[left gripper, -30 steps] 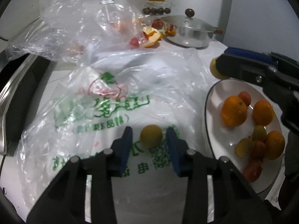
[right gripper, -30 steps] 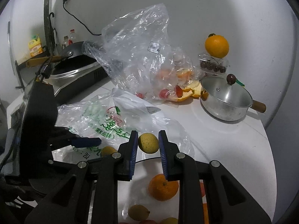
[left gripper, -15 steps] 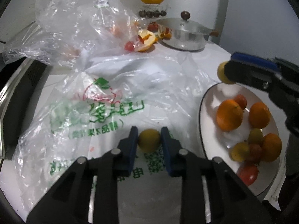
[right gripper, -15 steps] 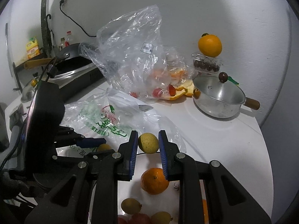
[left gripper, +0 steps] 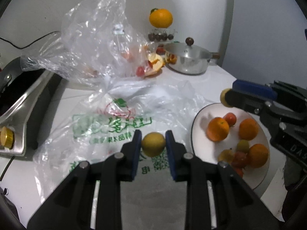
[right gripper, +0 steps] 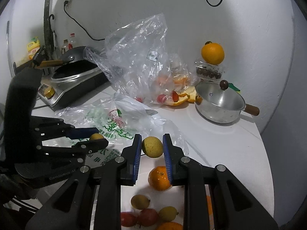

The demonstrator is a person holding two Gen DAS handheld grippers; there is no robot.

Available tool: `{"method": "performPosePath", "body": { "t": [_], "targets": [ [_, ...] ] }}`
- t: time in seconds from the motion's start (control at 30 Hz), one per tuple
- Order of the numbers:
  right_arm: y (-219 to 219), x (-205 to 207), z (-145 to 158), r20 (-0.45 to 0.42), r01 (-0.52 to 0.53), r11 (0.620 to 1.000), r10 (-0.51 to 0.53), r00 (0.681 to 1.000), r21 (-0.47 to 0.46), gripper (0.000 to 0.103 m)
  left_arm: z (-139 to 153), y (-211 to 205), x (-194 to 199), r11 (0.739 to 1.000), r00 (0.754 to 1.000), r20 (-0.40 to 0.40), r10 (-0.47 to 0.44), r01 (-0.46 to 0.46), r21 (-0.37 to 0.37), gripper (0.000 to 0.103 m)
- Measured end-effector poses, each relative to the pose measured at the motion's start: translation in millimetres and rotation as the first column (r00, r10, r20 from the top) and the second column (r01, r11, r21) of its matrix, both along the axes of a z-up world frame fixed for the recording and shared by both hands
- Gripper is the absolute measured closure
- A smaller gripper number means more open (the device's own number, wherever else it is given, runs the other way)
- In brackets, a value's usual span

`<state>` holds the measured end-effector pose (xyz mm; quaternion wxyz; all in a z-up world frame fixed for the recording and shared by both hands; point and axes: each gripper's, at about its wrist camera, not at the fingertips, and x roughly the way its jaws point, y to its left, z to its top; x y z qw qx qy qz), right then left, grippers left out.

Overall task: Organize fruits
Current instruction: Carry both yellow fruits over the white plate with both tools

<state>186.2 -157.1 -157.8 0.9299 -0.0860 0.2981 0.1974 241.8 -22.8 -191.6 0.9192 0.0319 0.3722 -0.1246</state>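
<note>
Lifted off the printed bag (left gripper: pixel 107 122) since a second ago: yellow fruit (left gripper: pixel 153 146) clenched in left gripper (left gripper: pixel 153 143). Right gripper (right gripper: pixel 152 146) clamped on second yellow fruit (right gripper: pixel 152 147), above plate (left gripper: pixel 197 118) at 3 o'clock. Step: carrying both; next, lowering into gaps between oranges. Pot (left gripper: pixel 187 60), clear bag (left gripper: pixel 99 44) at 12, well apart

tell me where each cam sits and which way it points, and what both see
Left wrist: sits on the left tongs, facing the printed bag and back wall; own fingers grip a yellow fruit; the right tongs enter from the right.
Right wrist: sits on the right tongs, over the plate, facing the wall; own fingers grip another yellow fruit; the left tongs show at left.
Shared: pot, big orange, plate.
</note>
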Motion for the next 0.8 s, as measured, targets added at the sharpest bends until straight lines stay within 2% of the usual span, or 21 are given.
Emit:
{"method": "performPosePath", "body": {
  "t": [0.47,0.8],
  "targets": [
    [-2,-31,18,0.046,0.003,1.000,-0.003,0.999,-0.002,0.079,30,-2,-38,0.999,0.997,0.075,0.001,0.002,-0.040,0.077],
    [-18,-43,20,0.054,0.018,1.000,-0.018,0.998,0.008,0.079,43,-15,-52,0.999,0.995,0.102,-0.013,0.018,-0.046,0.077]
  ]
}}
